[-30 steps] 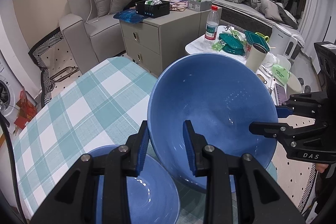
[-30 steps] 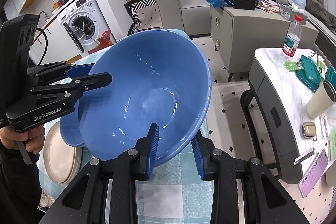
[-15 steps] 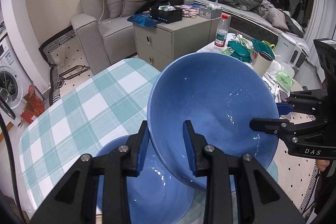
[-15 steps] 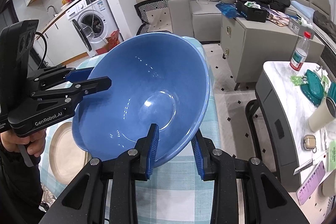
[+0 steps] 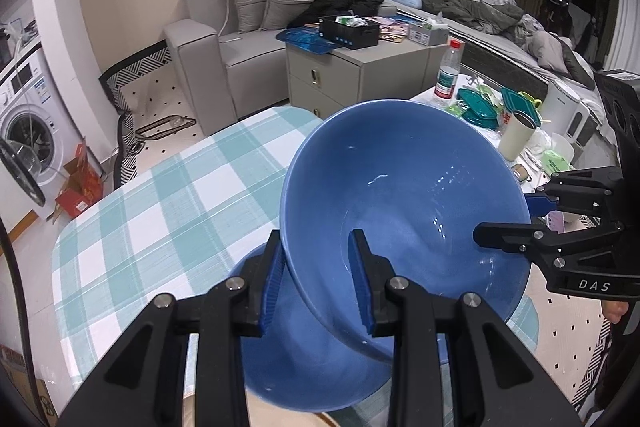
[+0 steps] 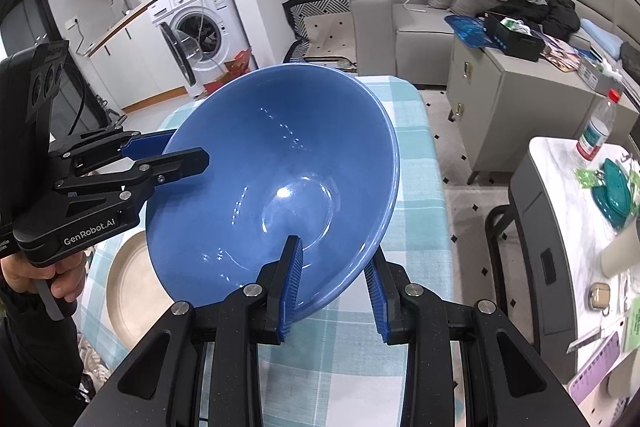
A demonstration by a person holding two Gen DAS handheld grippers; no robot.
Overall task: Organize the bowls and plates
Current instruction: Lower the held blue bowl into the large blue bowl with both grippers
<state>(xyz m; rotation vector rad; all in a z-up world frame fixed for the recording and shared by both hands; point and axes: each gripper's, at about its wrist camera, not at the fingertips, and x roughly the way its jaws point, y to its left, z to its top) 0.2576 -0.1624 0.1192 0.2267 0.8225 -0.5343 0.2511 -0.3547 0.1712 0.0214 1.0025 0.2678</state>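
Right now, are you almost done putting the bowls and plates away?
Not yet. Nothing looks finished. In hand: both the left gripper and the right gripper pinch opposite rims of the big blue bowl, tilted above the checked table. Left to sort: a second blue bowl below it and a beige plate beside it.

Second blue bowl [image 5: 304, 367] half hidden under the lifted bowl [image 5: 404, 211]. Beige plate [image 6: 128, 291] partly covered in the right wrist view. Bottle [image 5: 448, 75] label text too small to be read.
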